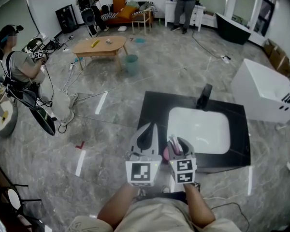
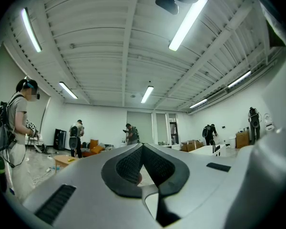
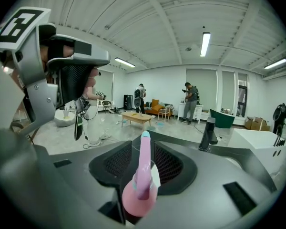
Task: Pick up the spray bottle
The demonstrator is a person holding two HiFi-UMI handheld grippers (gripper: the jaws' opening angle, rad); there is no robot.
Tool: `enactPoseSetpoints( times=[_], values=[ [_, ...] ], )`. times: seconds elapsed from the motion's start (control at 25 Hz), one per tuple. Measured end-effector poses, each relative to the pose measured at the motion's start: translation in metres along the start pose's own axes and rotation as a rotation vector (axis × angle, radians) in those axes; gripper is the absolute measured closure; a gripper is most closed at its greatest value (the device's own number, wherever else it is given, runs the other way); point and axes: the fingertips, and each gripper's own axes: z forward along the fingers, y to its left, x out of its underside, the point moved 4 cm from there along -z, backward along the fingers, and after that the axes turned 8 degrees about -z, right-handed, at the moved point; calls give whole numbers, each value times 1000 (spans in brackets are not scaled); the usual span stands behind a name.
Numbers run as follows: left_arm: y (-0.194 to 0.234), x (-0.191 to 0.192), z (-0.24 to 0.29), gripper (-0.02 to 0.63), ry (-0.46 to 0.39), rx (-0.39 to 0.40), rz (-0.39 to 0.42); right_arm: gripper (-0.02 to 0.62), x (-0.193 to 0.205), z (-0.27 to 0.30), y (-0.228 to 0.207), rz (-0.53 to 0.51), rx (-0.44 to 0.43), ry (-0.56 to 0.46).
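The spray bottle is pink, with a round body and a long nozzle that stands up between the jaws of my right gripper. Those jaws stand wide, their mesh pads on either side of it, and I see no pad pressing on it. In the head view the bottle shows as a pink patch beside the right gripper, at the near edge of the black counter. My left gripper hangs just left of it, its pads meeting at the tip with nothing held.
A white sink is set in the counter, with a black faucet behind it. A white tub stands to the right. A person with gear is at the left. A wooden table and green bucket lie farther off.
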Motion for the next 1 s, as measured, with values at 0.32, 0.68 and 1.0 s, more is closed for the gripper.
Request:
enactPoseSetpoints(
  times=[0.32, 0.68, 1.0],
  values=[
    [4, -1, -2, 604, 0, -2, 8, 523, 0, 1, -1, -14, 35, 4],
    [5, 1, -6, 604, 7, -4, 5, 528, -4, -6, -2, 21, 58, -37],
    [4, 2, -8, 604, 8, 1, 2, 528, -33, -21, -11, 27, 79, -112]
  ],
)
